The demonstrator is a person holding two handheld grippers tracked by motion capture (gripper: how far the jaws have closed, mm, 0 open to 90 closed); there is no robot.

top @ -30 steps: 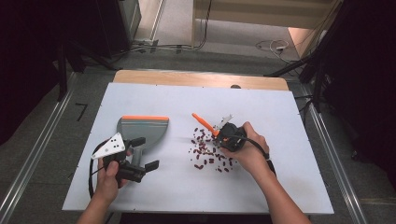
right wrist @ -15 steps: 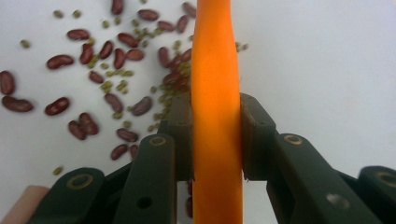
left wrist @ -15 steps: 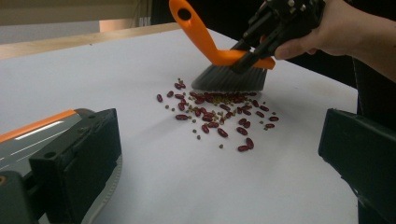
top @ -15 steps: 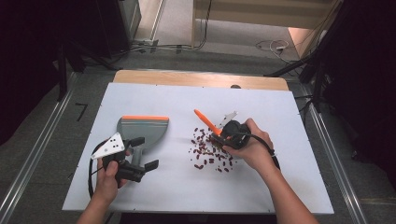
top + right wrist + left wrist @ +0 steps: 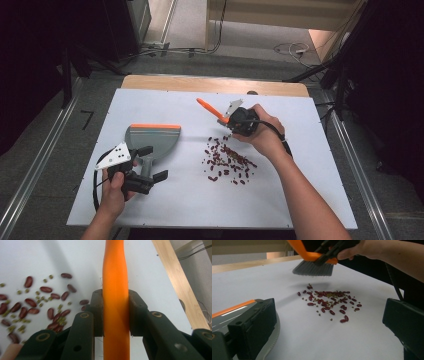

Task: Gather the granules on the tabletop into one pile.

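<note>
A heap of red beans and small green ones (image 5: 227, 160) (image 5: 329, 302) (image 5: 37, 307) lies mid-table. My right gripper (image 5: 225, 120) (image 5: 115, 312) is shut on the orange handle (image 5: 115, 285) of a small brush (image 5: 207, 107). Its grey bristles (image 5: 313, 268) hang above the table just beyond the beans. A grey dustpan (image 5: 152, 137) (image 5: 229, 312) with an orange lip lies left of the beans. My left gripper (image 5: 154, 162) (image 5: 329, 320) rests at the dustpan's near end, jaws wide apart and pressing on nothing, pointed at the beans.
The white tabletop (image 5: 300, 190) has free room at the right and along the near edge. A wooden strip (image 5: 210, 84) borders its far edge. Cables (image 5: 290, 49) lie on the floor beyond, and metal rails (image 5: 35, 165) run along both sides.
The right gripper has carried the brush away from the person and upward, so the bristles now hang beyond the beans. The left gripper and dustpan have stayed put.
</note>
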